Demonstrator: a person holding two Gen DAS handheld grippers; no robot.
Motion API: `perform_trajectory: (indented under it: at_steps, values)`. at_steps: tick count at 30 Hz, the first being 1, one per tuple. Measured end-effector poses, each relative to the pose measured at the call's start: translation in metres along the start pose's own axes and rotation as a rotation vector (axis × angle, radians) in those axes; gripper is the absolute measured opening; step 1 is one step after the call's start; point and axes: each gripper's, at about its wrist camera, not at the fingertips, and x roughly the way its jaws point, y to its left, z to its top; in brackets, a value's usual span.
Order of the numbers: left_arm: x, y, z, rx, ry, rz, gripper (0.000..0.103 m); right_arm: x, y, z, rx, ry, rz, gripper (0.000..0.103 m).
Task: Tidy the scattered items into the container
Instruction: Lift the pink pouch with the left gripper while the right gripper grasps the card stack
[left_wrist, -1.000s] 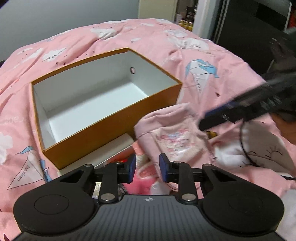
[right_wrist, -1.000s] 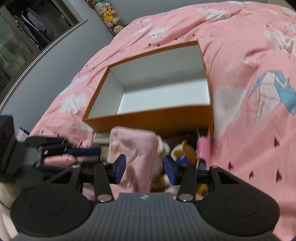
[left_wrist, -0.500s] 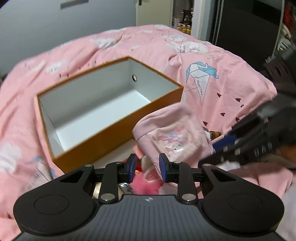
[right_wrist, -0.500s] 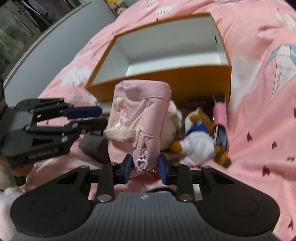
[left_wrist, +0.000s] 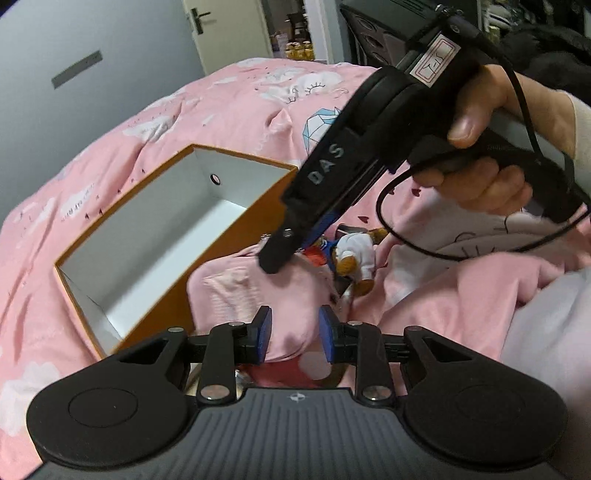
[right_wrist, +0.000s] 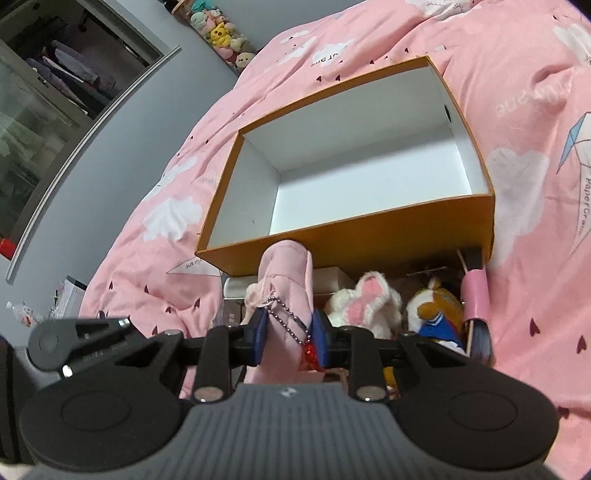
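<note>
The empty orange box (left_wrist: 236, 221) with a white inside sits on the pink bedspread; the right wrist view shows its near wall (right_wrist: 351, 240). A pink pouch (left_wrist: 251, 291) lies just in front of it. My left gripper (left_wrist: 295, 334) has the pouch's near end between its pads; its jaws are opening, and the fabric still fills the gap. My right gripper (right_wrist: 290, 341) is closing on the pouch (right_wrist: 286, 273) at its ball-chain end and pinches it. In the left wrist view the right gripper (left_wrist: 275, 260) comes down from the upper right.
A duck plush (right_wrist: 436, 314), a white and pink plush (right_wrist: 364, 299), a pink-handled brush (right_wrist: 476, 299) and a flat white box (right_wrist: 236, 288) lie along the orange box's near wall. A hand (left_wrist: 480, 184) holds the right gripper. A cable loops under it.
The right gripper swung in over the pouch and closed its jaws on the chain end. The left gripper rolled and shifted, so the box now sits further left in its view.
</note>
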Motion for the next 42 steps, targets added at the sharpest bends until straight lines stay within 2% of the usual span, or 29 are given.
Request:
perform_trajectory:
  at_steps: [2,4,8,10,14,15,17,18,19,22,25,27,28,31,33,34,39,42]
  values:
    - [0.005,-0.002,0.002,-0.031,0.013,0.004,0.041,0.001,0.001,-0.001,0.017,0.004,0.006,0.029]
    - [0.009,-0.007,0.004,-0.043,0.023,0.027,0.051,0.000,-0.001,-0.002,0.039,0.007,0.016,0.029]
    - [0.011,-0.016,0.005,-0.032,0.027,0.093,0.053,0.001,-0.004,-0.004,0.105,0.029,0.079,0.029]
    - [0.013,-0.019,0.005,-0.026,0.041,0.133,0.058,0.003,-0.004,-0.004,0.132,0.050,0.124,0.029]
    - [0.015,-0.024,0.004,-0.010,0.070,0.199,0.057,0.002,-0.002,-0.005,0.126,0.049,0.125,0.029]
    - [0.016,-0.026,0.004,-0.001,0.075,0.211,0.057,0.001,-0.001,-0.005,0.126,0.050,0.127,0.030]
    - [0.018,-0.029,0.005,0.013,0.088,0.229,0.047,0.000,0.000,-0.006,0.114,0.054,0.135,0.032]
    - [0.018,-0.029,0.005,0.015,0.093,0.231,0.035,-0.001,0.000,-0.006,0.105,0.050,0.134,0.034]
    - [0.019,-0.029,0.005,0.015,0.095,0.235,0.030,-0.002,0.001,-0.007,0.091,0.043,0.125,0.036]
    - [0.015,-0.025,0.002,0.012,0.089,0.258,0.024,-0.010,0.000,-0.007,0.064,0.013,0.105,0.037]
    - [0.014,-0.017,0.000,-0.025,0.079,0.249,0.023,-0.022,-0.006,-0.006,0.046,-0.028,0.063,0.037]
    - [0.011,-0.009,0.001,-0.059,0.072,0.229,0.023,-0.031,-0.014,-0.004,0.036,-0.068,-0.002,0.038]
    - [0.009,-0.004,0.002,-0.083,0.067,0.213,0.023,-0.036,-0.019,-0.003,0.028,-0.088,-0.049,0.038]
    - [0.005,0.013,0.005,-0.163,0.060,0.165,0.023,-0.044,-0.032,-0.002,-0.028,-0.145,-0.272,0.037]
    - [0.001,0.022,0.007,-0.204,0.054,0.146,0.024,-0.044,-0.041,-0.005,-0.069,-0.139,-0.398,0.037]
    - [0.000,0.025,0.008,-0.218,0.051,0.142,0.024,-0.042,-0.046,-0.007,-0.073,-0.122,-0.424,0.037]
    - [0.007,0.020,0.007,-0.200,0.056,0.171,0.030,-0.029,-0.059,-0.017,-0.037,-0.025,-0.361,0.037]
    - [0.012,0.011,0.009,-0.158,0.059,0.179,0.030,-0.017,-0.059,-0.020,-0.052,-0.002,-0.367,0.037]
